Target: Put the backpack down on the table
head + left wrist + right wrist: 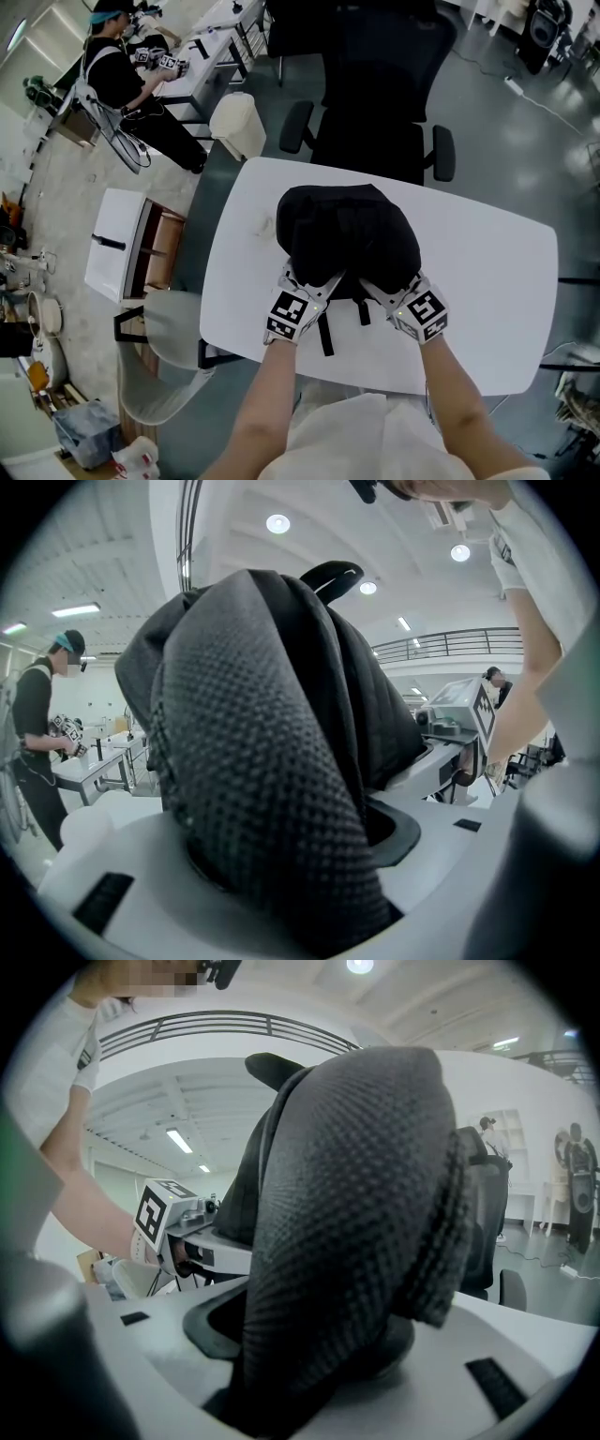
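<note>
Grey polished floor surrounds a white table (487, 281) in an open workroom. A black office chair (375, 84) stands just behind the table's far edge. A low white drawer unit (117, 244) sits off the table's left side, and a person in dark clothes (117, 75) works well beyond the table's far left corner.

The black backpack (347, 234) rests on the table, about midway across and a little nearer the far edge. It sits as a rounded heap with its bottom on the tabletop. A thin black webbing strap (324, 336) trails from it flat across the table toward the near edge.

Both bare forearms reach in over the table's near edge. The left tool (314, 281) and the right tool (389, 289) point at the side of the backpack that faces that edge, one at each lower corner.

In the left gripper view, a padded mesh shoulder strap (272, 789) stands upright between the left tool's jaws. The jaws are moderately wide, and one dark pad shows bare beside the strap, so the strap sits loosely rather than pinched. The right gripper view shows the same for the other padded strap (347, 1222). It stands between jaws that are set apart, with a bare pad beside it, and the tabletop shows pale underneath.
</note>
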A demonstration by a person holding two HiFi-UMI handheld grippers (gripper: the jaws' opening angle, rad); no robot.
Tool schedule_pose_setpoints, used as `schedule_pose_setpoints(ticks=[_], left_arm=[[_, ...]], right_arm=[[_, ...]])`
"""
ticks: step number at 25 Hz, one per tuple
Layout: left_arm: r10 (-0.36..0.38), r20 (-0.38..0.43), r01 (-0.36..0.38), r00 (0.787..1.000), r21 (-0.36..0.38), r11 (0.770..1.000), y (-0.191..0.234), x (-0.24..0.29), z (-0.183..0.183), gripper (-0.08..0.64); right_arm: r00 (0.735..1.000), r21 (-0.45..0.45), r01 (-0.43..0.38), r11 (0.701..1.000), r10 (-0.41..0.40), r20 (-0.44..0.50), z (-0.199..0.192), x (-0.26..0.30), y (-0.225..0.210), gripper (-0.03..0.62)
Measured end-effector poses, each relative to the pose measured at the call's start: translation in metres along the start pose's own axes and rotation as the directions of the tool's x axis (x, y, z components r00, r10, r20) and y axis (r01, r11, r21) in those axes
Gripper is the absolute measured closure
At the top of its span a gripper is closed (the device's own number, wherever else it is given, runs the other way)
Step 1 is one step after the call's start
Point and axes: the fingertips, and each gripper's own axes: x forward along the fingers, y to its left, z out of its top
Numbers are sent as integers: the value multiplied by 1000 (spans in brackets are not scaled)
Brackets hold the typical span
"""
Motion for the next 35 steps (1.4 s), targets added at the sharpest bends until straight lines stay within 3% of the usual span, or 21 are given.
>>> schedule_pose_setpoints(ticks=[7, 12, 19, 29, 35], left_arm=[[-16, -10, 16, 1000, -17, 1000, 2, -1, 3, 313], [-13, -9, 12, 1000, -46, 999, 6, -4, 1, 274], [45, -7, -45, 999, -116, 992, 15, -23, -11, 195], [107, 8, -105, 994, -134, 985, 17, -59, -7, 188], [168, 87, -149, 982, -187, 971, 20, -101, 12, 189]], right_arm=[[1000, -7, 11, 1000, -11, -10, 2, 0, -2, 347], [1000, 15, 28, 999, -28, 1, 3, -2, -6, 294], [997, 69, 81, 994, -81, -3, -8, -16, -14, 262], [985, 115, 169, 979, -170, 1, -12, -50, -18, 253], [975, 136, 207, 969, -216, 52, 4, -78, -14, 252]])
